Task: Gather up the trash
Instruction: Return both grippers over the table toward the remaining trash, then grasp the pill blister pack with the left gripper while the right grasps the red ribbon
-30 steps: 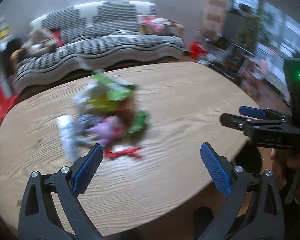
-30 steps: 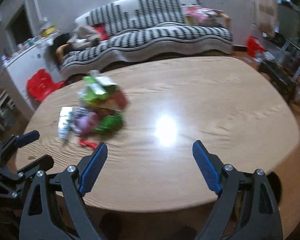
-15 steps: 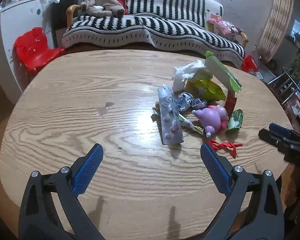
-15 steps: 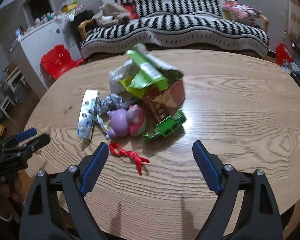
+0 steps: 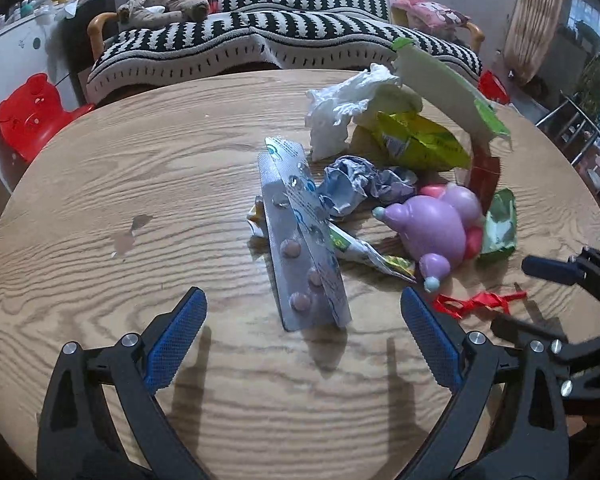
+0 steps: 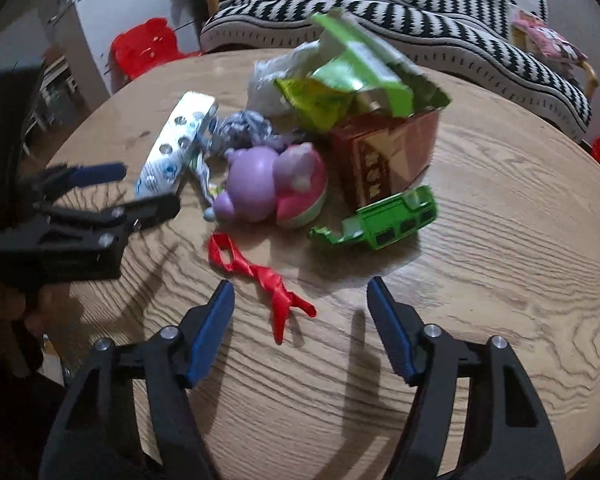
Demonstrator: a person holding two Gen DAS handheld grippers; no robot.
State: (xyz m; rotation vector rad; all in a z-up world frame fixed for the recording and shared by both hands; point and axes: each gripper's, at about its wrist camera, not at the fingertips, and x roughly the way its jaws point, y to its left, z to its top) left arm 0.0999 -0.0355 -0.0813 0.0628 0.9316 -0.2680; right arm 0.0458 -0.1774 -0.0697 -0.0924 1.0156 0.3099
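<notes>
The trash sits in a loose heap on the wooden table (image 5: 100, 184): a silver blister pack (image 5: 300, 240) with pink pills at its near left, crumpled white tissue (image 5: 340, 108) and a yellow-green wrapper (image 5: 416, 140) farther back, a red ribbon (image 6: 260, 272) lying nearest. A purple toy (image 6: 256, 188) and green toy truck (image 6: 388, 220) lie among it. The left claw (image 5: 302, 332) hangs released just short of the blister pack; the right claw (image 6: 300, 320), jaws just narrowed yet gripping nothing, straddles the ribbon's near end.

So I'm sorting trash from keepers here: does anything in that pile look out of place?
Yes. A purple and pink toy figure lies on its side amid the wrappers, and a green toy vehicle lies tipped beside the red box. Both look intact, unlike the crumpled tissue and the part-used blister pack.
</notes>
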